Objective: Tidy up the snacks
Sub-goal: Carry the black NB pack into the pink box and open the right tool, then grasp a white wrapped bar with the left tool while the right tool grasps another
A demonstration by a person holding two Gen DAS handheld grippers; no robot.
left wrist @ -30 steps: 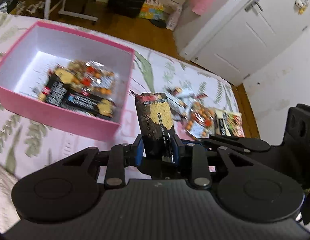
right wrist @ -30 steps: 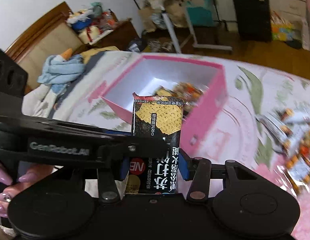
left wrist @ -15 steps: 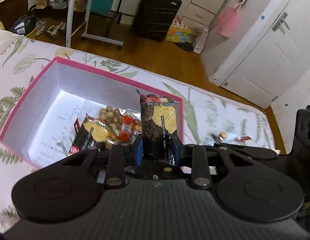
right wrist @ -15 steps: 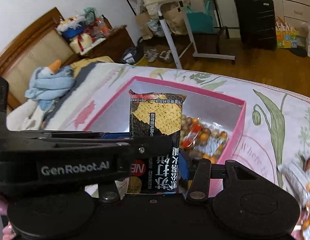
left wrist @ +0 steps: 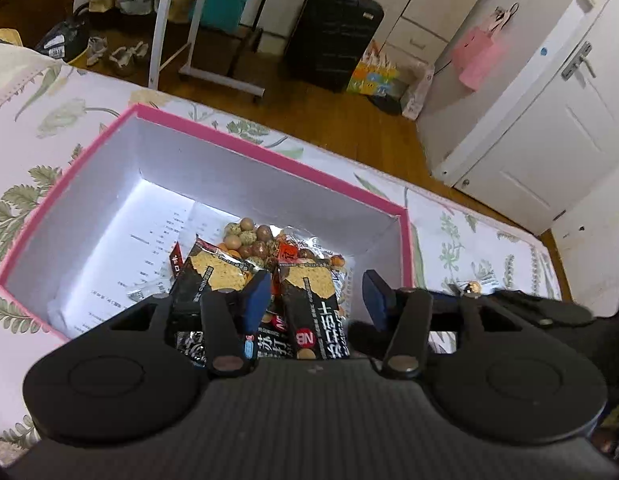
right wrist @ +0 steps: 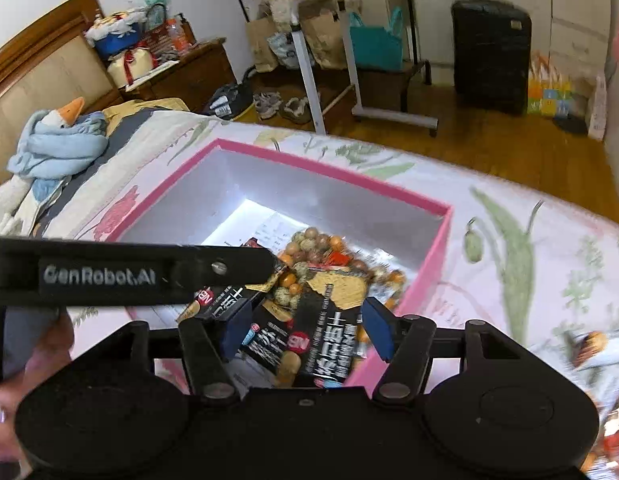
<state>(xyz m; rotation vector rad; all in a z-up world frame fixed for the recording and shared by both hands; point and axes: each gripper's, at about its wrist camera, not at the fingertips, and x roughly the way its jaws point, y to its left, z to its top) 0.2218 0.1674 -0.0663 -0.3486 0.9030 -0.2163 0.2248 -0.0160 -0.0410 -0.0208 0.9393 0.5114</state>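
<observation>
A pink box (left wrist: 269,152) with a white inside lies on the floral bedspread; it also shows in the right wrist view (right wrist: 341,176). Inside lie black cracker packs (left wrist: 317,312) (right wrist: 333,328) and a clear bag of coated nuts (left wrist: 253,236) (right wrist: 313,244). My left gripper (left wrist: 315,300) is open above the packs at the box's near right corner. My right gripper (right wrist: 305,328) is open just above a black cracker pack in the same corner. The left gripper's body (right wrist: 109,272) crosses the right wrist view.
More snack packs lie on the bedspread to the right of the box (right wrist: 589,348). A blue stuffed goose (right wrist: 57,140) lies at the head of the bed. Beyond the bed edge are wooden floor, a black suitcase (left wrist: 333,36) and a white rolling stand (left wrist: 213,76).
Both grippers moved left over the box while shut on black cracker packs. They have opened, and the packs now lie in the box with the others.
</observation>
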